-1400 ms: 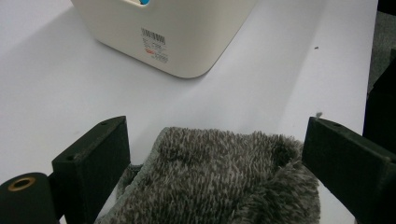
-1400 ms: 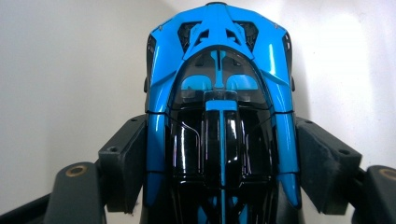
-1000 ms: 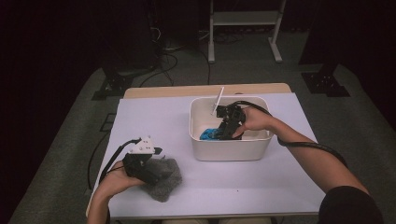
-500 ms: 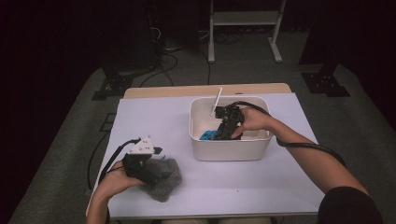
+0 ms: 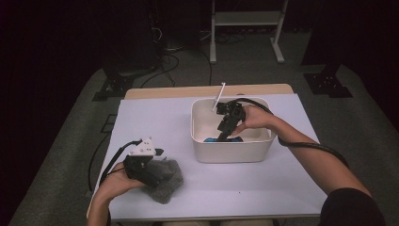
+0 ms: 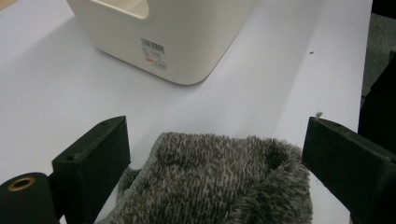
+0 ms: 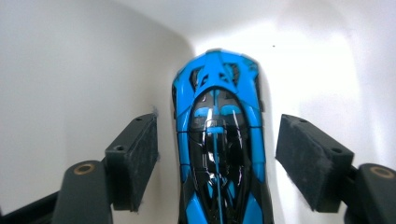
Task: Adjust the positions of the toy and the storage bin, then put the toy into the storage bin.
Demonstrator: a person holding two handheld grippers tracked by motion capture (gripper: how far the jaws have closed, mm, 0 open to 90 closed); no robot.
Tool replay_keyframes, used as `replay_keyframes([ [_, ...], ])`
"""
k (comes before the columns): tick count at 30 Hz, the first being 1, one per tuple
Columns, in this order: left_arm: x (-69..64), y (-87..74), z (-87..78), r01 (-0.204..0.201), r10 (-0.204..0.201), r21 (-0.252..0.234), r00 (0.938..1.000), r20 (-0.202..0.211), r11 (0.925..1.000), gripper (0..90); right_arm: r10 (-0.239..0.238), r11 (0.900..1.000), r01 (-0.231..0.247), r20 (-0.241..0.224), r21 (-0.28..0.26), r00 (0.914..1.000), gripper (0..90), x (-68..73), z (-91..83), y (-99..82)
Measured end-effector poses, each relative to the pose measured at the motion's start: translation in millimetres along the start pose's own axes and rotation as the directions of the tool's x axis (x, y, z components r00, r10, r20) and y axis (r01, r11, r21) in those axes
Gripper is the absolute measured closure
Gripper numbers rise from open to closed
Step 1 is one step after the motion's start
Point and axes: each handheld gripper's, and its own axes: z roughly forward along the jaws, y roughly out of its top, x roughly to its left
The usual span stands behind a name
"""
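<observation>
Toy car point(image 7: 218, 140) | blue, in white bin point(image 5: 230, 153) on desk | long axis along right tongs point(image 7: 217, 154), between wide jaws, untouched | left tongs point(image 6: 215, 158) wide over grey fuzzy cloth point(image 6: 219, 182)

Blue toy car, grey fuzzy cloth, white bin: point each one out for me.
blue toy car point(image 7: 218, 140), right gripper view, on its dark roof.
grey fuzzy cloth point(image 6: 219, 186), left gripper view, on the middle of its pile.
white bin point(image 5: 233, 153), high view, on its near outer wall.
</observation>
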Motion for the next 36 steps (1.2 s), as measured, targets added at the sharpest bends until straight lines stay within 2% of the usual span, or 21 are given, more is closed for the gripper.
replay_keyframes([
  [12,-0.2,-1.9,0.5,0.005,-0.005,0.001,1.0000,0.006,1.0000,7.2,-0.005,0.9994,0.005,0.011,-0.034,0.9999,26.3,9.1,-9.5,-3.0],
  [19,1.3,0.6,2.2,0.000,0.000,-0.006,0.9999,0.013,1.0000,7.2,0.000,0.9992,0.001,0.008,-0.040,1.0000,26.0,9.4,-13.0,-3.6],
  [25,0.6,3.3,2.4,-0.007,0.007,-0.006,0.9999,0.008,1.0000,7.2,-0.002,0.9983,0.003,0.027,-0.058,0.9996,25.3,13.4,-24.8,-6.4],
  [36,-0.5,2.6,0.9,-0.008,0.008,-0.014,1.0000,0.004,0.9999,7.2,0.006,0.9941,0.002,0.072,-0.109,0.9974,24.8,30.9,-52.2,-21.4],
])
